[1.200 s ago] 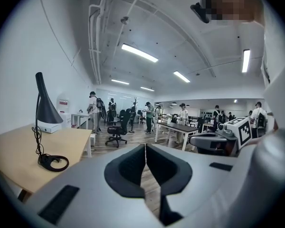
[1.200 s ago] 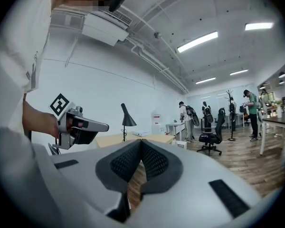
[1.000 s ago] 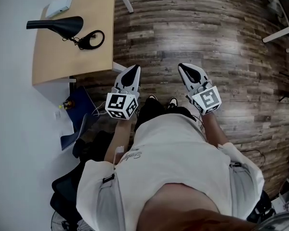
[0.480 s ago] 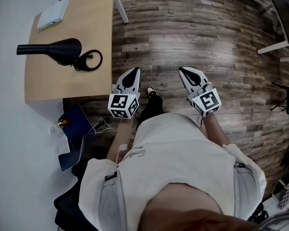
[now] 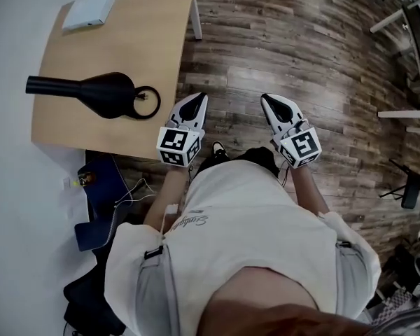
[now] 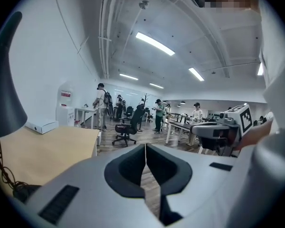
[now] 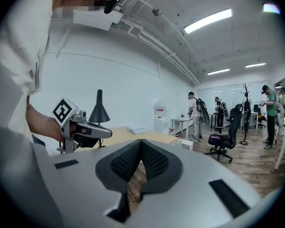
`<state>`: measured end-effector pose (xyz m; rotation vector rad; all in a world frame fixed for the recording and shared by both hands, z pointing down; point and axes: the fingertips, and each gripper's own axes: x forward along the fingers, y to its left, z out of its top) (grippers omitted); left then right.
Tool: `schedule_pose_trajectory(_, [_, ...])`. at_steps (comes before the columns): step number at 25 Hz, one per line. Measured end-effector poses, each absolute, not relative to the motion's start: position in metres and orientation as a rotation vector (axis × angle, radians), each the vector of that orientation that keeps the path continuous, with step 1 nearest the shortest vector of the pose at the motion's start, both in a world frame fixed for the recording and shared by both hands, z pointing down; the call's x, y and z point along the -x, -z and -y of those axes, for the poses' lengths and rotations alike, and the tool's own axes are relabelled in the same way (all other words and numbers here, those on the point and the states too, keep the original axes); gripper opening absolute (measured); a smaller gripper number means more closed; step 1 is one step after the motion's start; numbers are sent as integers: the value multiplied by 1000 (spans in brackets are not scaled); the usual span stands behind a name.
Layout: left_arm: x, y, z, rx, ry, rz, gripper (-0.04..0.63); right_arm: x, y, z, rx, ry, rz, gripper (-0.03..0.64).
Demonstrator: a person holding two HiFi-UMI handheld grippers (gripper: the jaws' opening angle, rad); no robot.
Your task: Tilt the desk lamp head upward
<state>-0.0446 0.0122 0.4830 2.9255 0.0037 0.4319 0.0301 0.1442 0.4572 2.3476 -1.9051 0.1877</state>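
Desk lamp (image 5: 105, 93): we judged head light, smooth, hinge stiff; grip shade's narrow end | left gripper (image 5: 194, 102), right gripper (image 5: 271, 102): jaws found closed, empty, apart from lamp.

Lighting is bright and even, from ceiling strip lights (image 6: 154, 43). Head view: pale sheen on the plank floor (image 5: 280, 68); white wall (image 5: 14, 187) nearly blown out; black desk lamp (image 5: 105, 93) a near-featureless dark shape. Shadows are faint and soft-edged. Both gripper views: heavy fisheye bending, black corners, near foreground soft.
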Motion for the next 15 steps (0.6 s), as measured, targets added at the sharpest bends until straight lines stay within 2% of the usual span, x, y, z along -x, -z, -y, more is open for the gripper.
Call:
schedule_pose_trajectory(7, [6,-499,23,-2876,-500,149,18,-84,-475,-87,-2187,-224,2039,-5])
schedule_pose_trajectory(15, [-47,-492,64,-2830,-470,590,18,-160,-476,-5,-1797,-159,2397,-5])
